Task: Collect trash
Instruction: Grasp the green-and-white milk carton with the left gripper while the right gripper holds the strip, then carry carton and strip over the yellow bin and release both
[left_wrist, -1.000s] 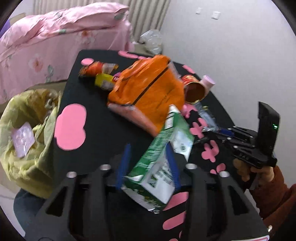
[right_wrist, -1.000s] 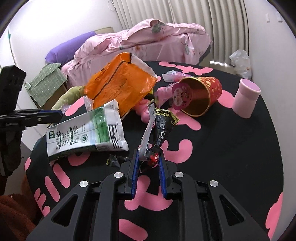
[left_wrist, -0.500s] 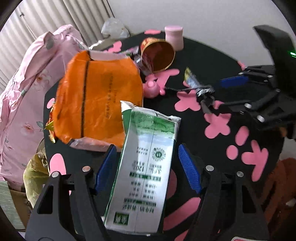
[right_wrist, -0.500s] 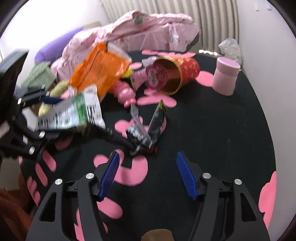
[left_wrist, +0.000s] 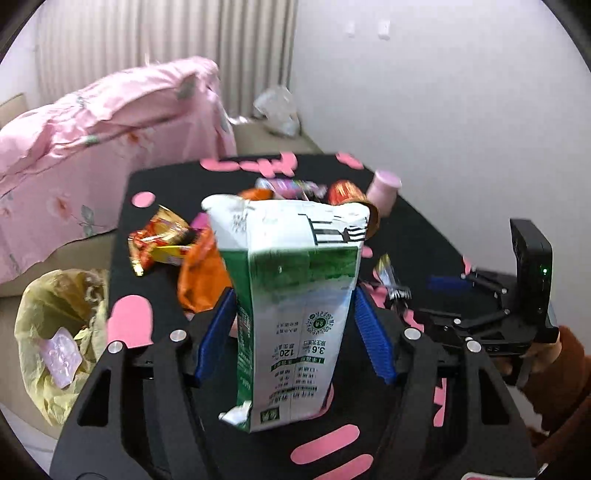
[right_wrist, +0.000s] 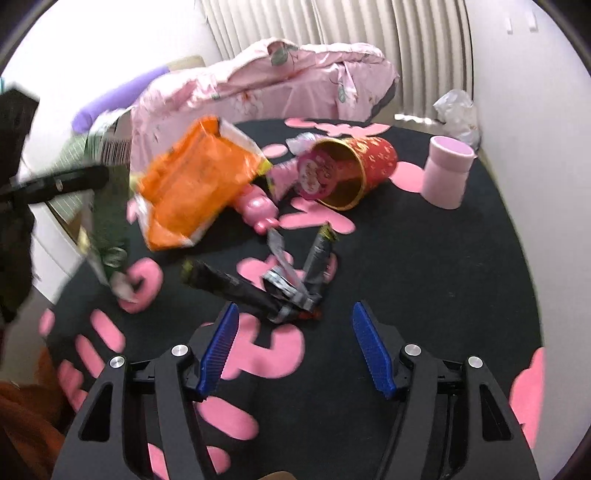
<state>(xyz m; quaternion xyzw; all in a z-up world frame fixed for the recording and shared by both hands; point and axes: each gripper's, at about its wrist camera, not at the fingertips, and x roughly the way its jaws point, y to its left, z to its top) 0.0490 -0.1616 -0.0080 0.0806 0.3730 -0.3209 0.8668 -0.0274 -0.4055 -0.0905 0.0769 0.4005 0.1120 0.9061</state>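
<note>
Your left gripper (left_wrist: 295, 332) was clamped on the milk carton (left_wrist: 291, 295), lifted clear of the worktop (left_wrist: 155, 192), its jaws having just closed a little. Your right gripper (right_wrist: 291, 347) stood wide apart and empty, the dark wrappers (right_wrist: 280, 284) just beyond it. Farther off lay the orange bag (right_wrist: 192, 188), red cup (right_wrist: 354, 170) and pink tub (right_wrist: 447, 173). The yellow-lined bin (left_wrist: 55, 332) held little, so most collecting seemingly remained.
</note>
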